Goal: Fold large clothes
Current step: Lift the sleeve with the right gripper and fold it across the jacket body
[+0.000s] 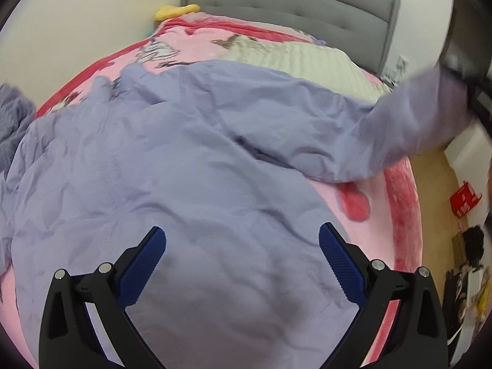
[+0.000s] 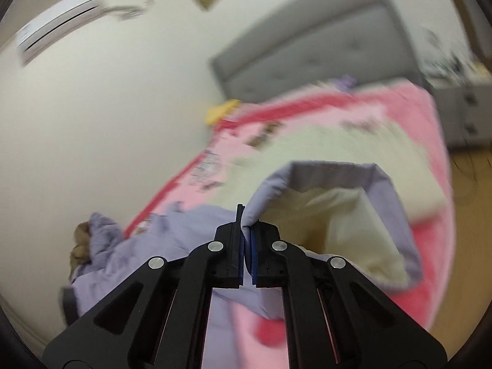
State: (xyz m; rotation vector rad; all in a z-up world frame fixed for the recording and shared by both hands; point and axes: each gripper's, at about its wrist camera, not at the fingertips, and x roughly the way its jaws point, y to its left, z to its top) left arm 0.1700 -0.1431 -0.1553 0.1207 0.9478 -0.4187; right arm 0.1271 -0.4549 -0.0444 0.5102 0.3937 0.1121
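A large lavender garment (image 1: 184,160) lies crumpled across the pink blanket (image 1: 396,215) on the bed. My left gripper (image 1: 243,252) is open and empty, hovering just above the garment's near part. One sleeve (image 1: 430,117) is stretched up and to the right, blurred. In the right wrist view my right gripper (image 2: 247,240) is shut on the sleeve's cuff (image 2: 338,178), which hangs open with a cream lining (image 2: 353,230) showing. The rest of the garment (image 2: 172,233) lies below and to the left.
A grey headboard (image 1: 292,9) stands at the far end, with a cream quilted pillow (image 1: 301,58) and a yellow toy (image 1: 176,10) near it. A wall runs along the bed's left side. Wooden floor with a red box (image 1: 464,200) and dark clutter lies to the right.
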